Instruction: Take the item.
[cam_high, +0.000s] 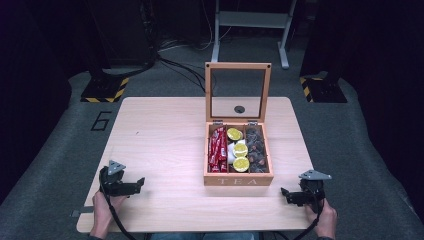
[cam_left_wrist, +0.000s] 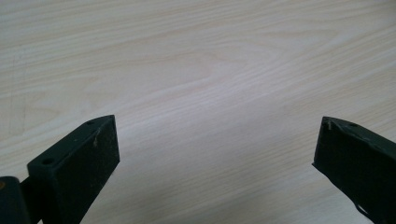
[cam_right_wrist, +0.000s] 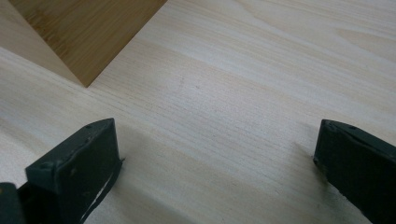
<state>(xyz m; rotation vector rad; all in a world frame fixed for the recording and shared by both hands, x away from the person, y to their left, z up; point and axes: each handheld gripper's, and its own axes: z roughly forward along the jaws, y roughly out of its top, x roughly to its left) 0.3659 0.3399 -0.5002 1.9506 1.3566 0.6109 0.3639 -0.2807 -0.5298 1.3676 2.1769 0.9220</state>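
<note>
Your left gripper (cam_high: 139, 184) hangs wide open, empty, over bare table (cam_high: 160, 130). Mid-table sits the tea box (cam_high: 238, 178), stiff wood, its propped glass lid (cam_high: 238, 92) fragile: grip its frame. Your right gripper (cam_high: 286, 195) gapes empty beside its corner.

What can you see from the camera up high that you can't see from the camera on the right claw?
The high view takes in the whole tea box with its lid standing open, red packets, yellow rounds and dark pieces in its compartments, plus both hands and the left claw. The right claw view gives a close look at its own two black fingers, spread wide with nothing between them. Both share the pale wooden table, a corner of the tea box and the right claw.
</note>
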